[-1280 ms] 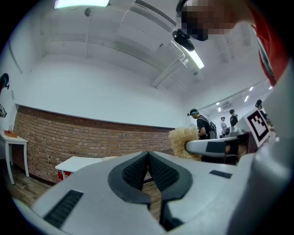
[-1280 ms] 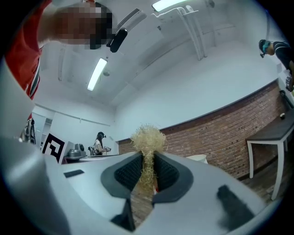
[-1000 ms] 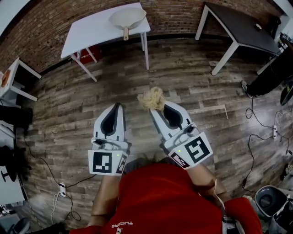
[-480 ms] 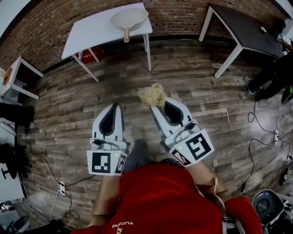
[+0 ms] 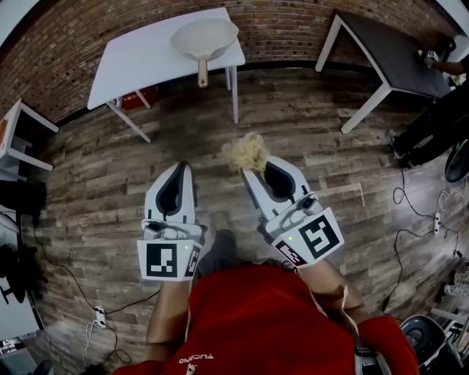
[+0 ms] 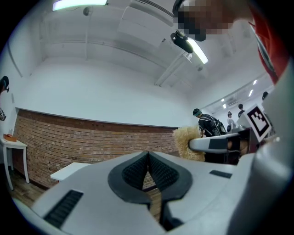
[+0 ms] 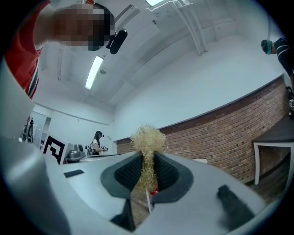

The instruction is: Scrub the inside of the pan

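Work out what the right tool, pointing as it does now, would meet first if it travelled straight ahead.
Nothing close: the right tool, shut on the straw-coloured fibre scrubber, has open air ahead. Probably the white rectangular table or the red brick wall behind it; height is unclear.

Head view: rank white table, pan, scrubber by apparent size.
1. white table
2. pan
3. scrubber, which looks smallest even though it is nearest the camera, so the ranking is safe.
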`<state>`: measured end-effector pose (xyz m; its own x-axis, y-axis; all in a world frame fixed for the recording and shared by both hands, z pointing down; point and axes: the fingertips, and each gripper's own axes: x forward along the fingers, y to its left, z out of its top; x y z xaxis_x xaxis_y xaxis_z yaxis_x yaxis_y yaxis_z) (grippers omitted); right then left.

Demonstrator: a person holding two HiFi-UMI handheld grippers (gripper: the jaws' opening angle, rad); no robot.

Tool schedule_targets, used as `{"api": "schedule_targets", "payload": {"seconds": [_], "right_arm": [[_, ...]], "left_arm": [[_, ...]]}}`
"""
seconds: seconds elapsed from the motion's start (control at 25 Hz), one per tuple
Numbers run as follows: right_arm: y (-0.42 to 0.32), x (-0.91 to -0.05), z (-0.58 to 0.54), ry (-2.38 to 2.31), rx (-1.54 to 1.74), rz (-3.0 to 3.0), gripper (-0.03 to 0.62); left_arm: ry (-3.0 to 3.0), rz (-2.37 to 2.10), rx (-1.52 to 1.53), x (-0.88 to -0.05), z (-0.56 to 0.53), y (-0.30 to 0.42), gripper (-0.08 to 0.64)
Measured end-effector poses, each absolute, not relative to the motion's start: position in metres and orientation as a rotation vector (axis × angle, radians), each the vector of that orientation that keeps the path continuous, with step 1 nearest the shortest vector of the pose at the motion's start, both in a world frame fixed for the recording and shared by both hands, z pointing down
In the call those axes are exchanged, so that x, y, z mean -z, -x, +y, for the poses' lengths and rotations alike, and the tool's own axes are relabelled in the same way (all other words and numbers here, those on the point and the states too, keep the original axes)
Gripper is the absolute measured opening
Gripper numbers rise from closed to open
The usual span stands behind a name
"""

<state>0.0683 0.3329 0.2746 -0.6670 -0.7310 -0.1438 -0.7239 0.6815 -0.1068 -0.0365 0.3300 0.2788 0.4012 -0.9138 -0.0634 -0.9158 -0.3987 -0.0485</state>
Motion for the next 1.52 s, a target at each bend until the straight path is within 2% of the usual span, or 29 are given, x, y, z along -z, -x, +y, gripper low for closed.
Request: {"api": "schedule_targets", "payload": {"seconds": [0.72,1.52], "right_arm": [[0.014,-0.277,0.132,1.332,0.072,2.696,0.075],[0.008,-0.289,-0.066,1.315,-0.012,2.735,0.075]], "left_arm": [[2.655,1.582,-0.071,-0.285,0.117,0.126,0.014],[2.616,1.655,-0.043,-0.299,-0.077,0.125,0.014]]}}
